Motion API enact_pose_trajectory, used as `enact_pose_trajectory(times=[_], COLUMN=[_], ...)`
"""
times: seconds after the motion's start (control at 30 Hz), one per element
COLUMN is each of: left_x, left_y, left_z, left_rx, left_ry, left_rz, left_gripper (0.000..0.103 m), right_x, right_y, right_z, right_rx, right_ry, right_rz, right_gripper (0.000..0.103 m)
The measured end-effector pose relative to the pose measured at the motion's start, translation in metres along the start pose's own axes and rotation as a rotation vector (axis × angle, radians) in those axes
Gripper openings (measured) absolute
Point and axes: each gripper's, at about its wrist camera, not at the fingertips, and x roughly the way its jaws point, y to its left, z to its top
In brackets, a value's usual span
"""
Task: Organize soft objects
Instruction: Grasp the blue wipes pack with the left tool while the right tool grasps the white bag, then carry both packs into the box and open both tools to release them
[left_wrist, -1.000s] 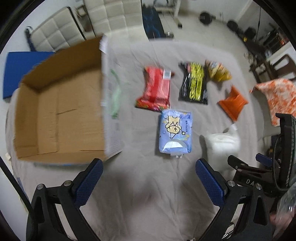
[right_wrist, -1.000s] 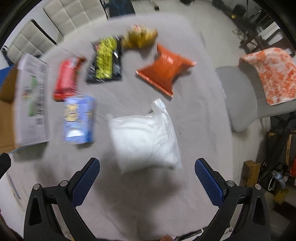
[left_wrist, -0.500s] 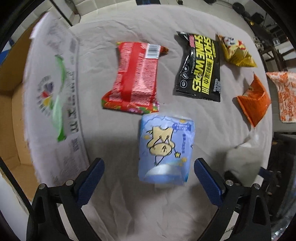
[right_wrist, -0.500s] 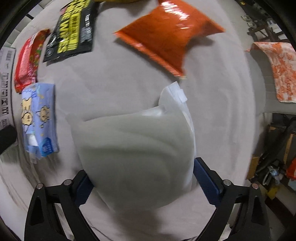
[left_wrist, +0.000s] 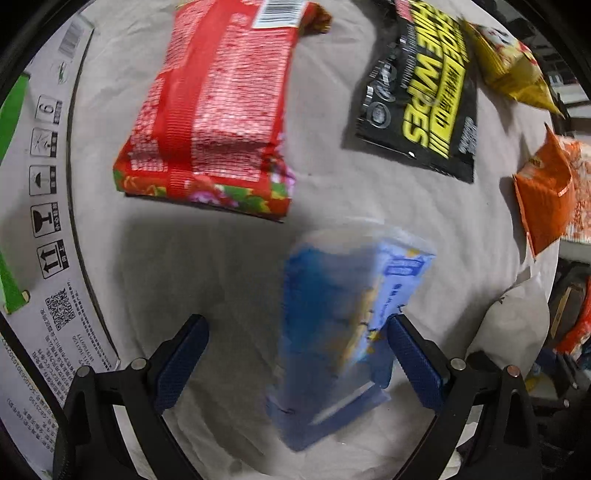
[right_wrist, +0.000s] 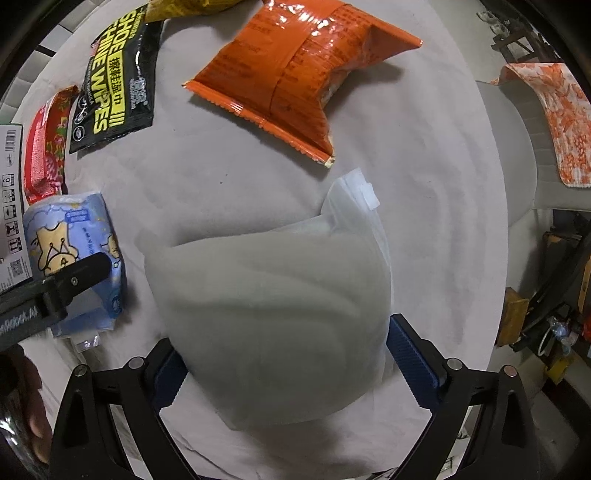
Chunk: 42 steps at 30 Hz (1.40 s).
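A light-blue tissue pack (left_wrist: 343, 332) lies blurred between my left gripper's (left_wrist: 299, 362) open fingers, against the right pad (left_wrist: 413, 365), tilted up on one side. It also shows in the right wrist view (right_wrist: 79, 254), with the left gripper's finger across it. A white soft bag (right_wrist: 280, 317) fills the space between my right gripper's (right_wrist: 291, 365) wide-open fingers, touching both pads. Both lie on the grey cloth (left_wrist: 207, 288).
A red packet (left_wrist: 218, 107), a black shoe-wipes pack (left_wrist: 424, 81), a yellow snack bag (left_wrist: 509, 66) and an orange bag (right_wrist: 295, 77) lie farther out. The cardboard box flap (left_wrist: 40, 206) is at left. A grey chair (right_wrist: 517, 166) with orange cloth stands right.
Both grippers have come down and forward. The blue pack now sits between the left fingers and has tipped up; the white bag now fills the right gripper's opening.
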Motion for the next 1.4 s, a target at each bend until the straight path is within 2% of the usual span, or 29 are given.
enact_pose_trajectory(times=[0.03, 0.07, 0.1, 0.13, 0.17, 0.2, 0.3, 0.43, 0.57, 0.8, 0.9, 0.93, 1.2, 1.3, 1.4], left_x=[0.001, 0.001, -0.001, -0.007, -0.014, -0.016, -0.030, -0.041, -0.048, -0.068, -0.092, -0.106, -0.173, -0.180, -0.178], left_y=[-0.004, -0.007, -0.008, -0.014, -0.018, -0.019, -0.022, -0.025, -0.032, -0.029, -0.025, -0.027, -0.026, -0.022, 0.004], left_z=[-0.002, -0.002, -0.003, -0.006, -0.006, -0.006, -0.010, -0.013, -0.049, -0.087, -0.105, -0.120, -0.143, -0.142, -0.126], left_rx=[0.007, 0.011, 0.020, 0.031, 0.039, 0.042, 0.058, 0.069, 0.067, 0.055, 0.047, 0.047, 0.042, 0.029, 0.018], left_ry=[-0.009, -0.020, -0.041, -0.058, -0.062, -0.063, -0.113, -0.161, -0.202, -0.275, -0.312, -0.333, -0.440, -0.469, -0.498], left_rz=[0.004, 0.006, 0.009, 0.002, -0.019, -0.033, 0.010, 0.066, 0.106, 0.145, 0.141, 0.140, 0.106, 0.082, 0.054], left_gripper=[0.097, 0.090, 0.076, 0.067, 0.045, 0.036, 0.021, 0.016, 0.013, 0.012, 0.012, 0.012, 0.012, 0.012, 0.012], right_x=[0.001, 0.003, 0.004, 0.006, 0.007, 0.008, 0.007, 0.000, -0.014, -0.026, -0.030, -0.030, -0.082, -0.105, -0.134], right_y=[-0.003, -0.003, -0.005, -0.006, -0.007, -0.007, -0.007, -0.005, -0.005, -0.011, -0.008, -0.008, 0.028, 0.038, 0.072], right_z=[0.005, 0.006, 0.003, 0.004, 0.005, 0.003, 0.001, -0.002, -0.012, -0.026, -0.041, -0.045, -0.091, -0.100, -0.111], right_rx=[-0.002, -0.007, -0.015, -0.018, -0.021, -0.022, -0.022, -0.028, -0.029, -0.030, -0.034, -0.037, -0.080, -0.098, -0.117], right_ry=[0.002, 0.003, 0.003, -0.002, -0.010, -0.016, -0.038, -0.058, -0.078, -0.090, -0.100, -0.107, -0.193, -0.234, -0.275], right_rz=[-0.003, -0.012, -0.025, -0.034, -0.041, -0.046, -0.057, -0.073, -0.079, -0.065, -0.045, -0.041, -0.004, 0.014, 0.032], right_gripper=[0.101, 0.101, 0.101, 0.101, 0.100, 0.100, 0.097, 0.089, 0.084, 0.079, 0.078, 0.078, 0.077, 0.077, 0.077])
